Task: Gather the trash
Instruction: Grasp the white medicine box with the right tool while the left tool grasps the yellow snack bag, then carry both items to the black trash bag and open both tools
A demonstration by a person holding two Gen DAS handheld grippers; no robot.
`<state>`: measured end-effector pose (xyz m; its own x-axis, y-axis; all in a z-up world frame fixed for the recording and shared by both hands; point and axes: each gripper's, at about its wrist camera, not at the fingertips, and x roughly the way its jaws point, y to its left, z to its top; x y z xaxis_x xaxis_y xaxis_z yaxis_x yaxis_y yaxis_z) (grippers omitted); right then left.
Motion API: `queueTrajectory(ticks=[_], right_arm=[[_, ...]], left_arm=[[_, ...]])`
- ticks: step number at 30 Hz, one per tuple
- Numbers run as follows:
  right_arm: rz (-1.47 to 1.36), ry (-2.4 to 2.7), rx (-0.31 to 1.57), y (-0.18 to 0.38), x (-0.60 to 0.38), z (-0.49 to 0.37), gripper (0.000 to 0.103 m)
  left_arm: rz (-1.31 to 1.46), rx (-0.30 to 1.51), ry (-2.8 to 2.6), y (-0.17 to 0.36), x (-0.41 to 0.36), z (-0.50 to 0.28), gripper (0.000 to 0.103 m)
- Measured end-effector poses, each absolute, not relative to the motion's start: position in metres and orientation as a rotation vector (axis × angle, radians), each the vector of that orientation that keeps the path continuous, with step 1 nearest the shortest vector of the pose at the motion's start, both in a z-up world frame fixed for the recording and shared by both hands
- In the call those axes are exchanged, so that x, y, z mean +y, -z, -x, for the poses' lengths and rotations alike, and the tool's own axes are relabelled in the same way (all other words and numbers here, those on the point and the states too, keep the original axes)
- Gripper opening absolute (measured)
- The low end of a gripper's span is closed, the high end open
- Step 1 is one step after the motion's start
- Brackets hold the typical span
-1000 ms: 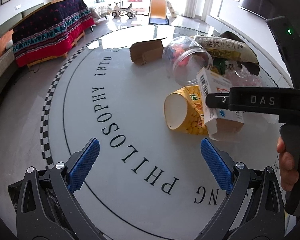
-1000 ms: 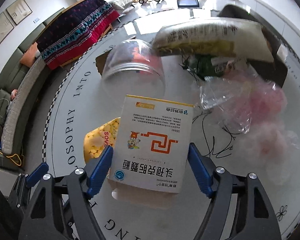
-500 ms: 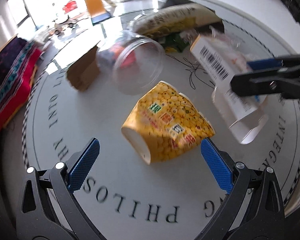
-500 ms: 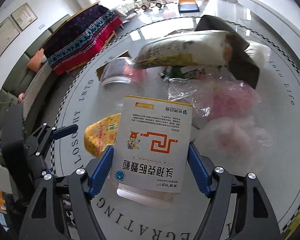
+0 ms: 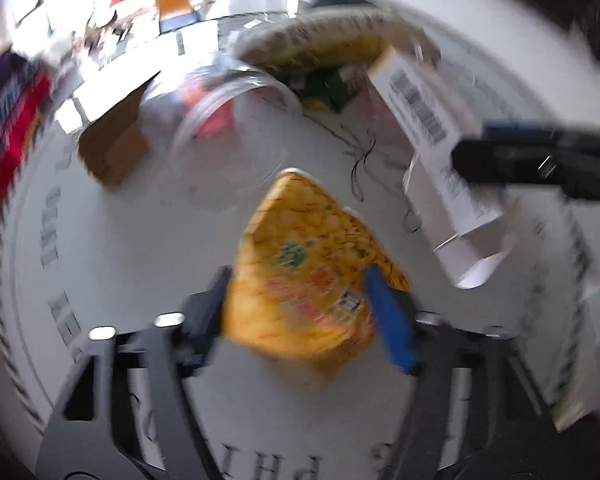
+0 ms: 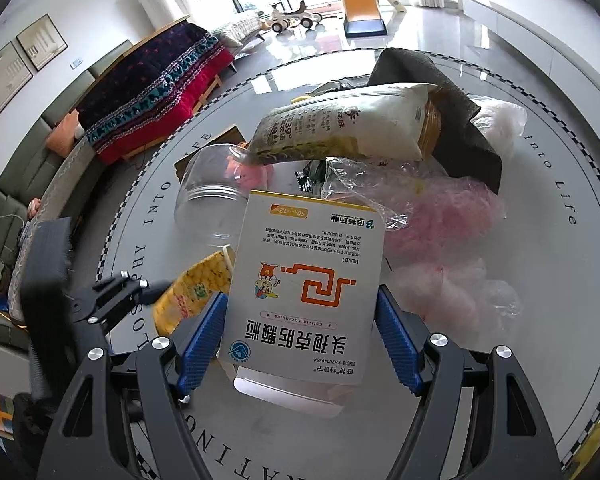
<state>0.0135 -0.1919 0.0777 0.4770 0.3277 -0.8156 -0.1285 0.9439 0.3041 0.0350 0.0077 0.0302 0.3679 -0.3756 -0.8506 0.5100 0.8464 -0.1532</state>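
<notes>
I have the right gripper [image 6: 300,332] clamped on the white medicine box [image 6: 303,292], both blue pads pressed against its long side edges, the printed face turned up toward my camera. The box hangs clear above the round table [image 6: 499,380], its open end flap dangling toward me. It looks empty and very light, thin card that dents easily, so I judge the squeeze across its narrow edges is the right hold; pressing the broad faces would just collapse it.

My left gripper [image 5: 300,304] sits around the yellow paper cup [image 5: 303,276], with one finger at each flank of it near the wide mouth end. The left view is badly blurred, so I cannot tell for certain whether the pads are gripping or only touching; the jaws look narrowed onto the cup. The cup is already crushed flat toward its far tip, so it is soft, springy and nearly weightless. I would pinch it across the flattened body rather than the rim, since a waxed rim can slip out sideways.

Ahead of both grippers the rest of the trash lies in a heap: a clear plastic jar [image 6: 216,196] on its side just beyond the cup, a brown cardboard piece [image 5: 116,148] ahead and left, a large white bag [image 6: 347,128] resting over the jar's far end, and crinkled clear film [image 6: 419,208] ahead-right of the box. The jar will be rigid but slick; the film is limp and will need a bunched grab.
</notes>
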Motion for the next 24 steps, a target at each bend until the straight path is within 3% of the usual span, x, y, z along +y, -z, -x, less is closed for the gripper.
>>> queueTrajectory(ticks=[2, 4, 16, 24], right_arm=[[-0.215, -0.281, 1.035, -0.078, -0.189, -0.010, 0.075], [-0.216, -0.281, 1.034, -0.081, -0.187, -0.007, 0.075], [-0.177, -0.332, 0.990, -0.107, -0.152, 0.025, 0.075], [-0.108, -0.435, 0.967, -0.122, -0.087, 0.057, 0.075]], left_arm=[[-0.005, 1.067, 0.575, -0.034, 0.028, -0.032, 0.039], [0.064, 1.078, 0.569, -0.033, 0.037, -0.023, 0.036], [0.071, 0.983, 0.479, -0.067, 0.061, 0.030, 0.036], [0.084, 0.903, 0.339, -0.087, 0.121, 0.090, 0.036]])
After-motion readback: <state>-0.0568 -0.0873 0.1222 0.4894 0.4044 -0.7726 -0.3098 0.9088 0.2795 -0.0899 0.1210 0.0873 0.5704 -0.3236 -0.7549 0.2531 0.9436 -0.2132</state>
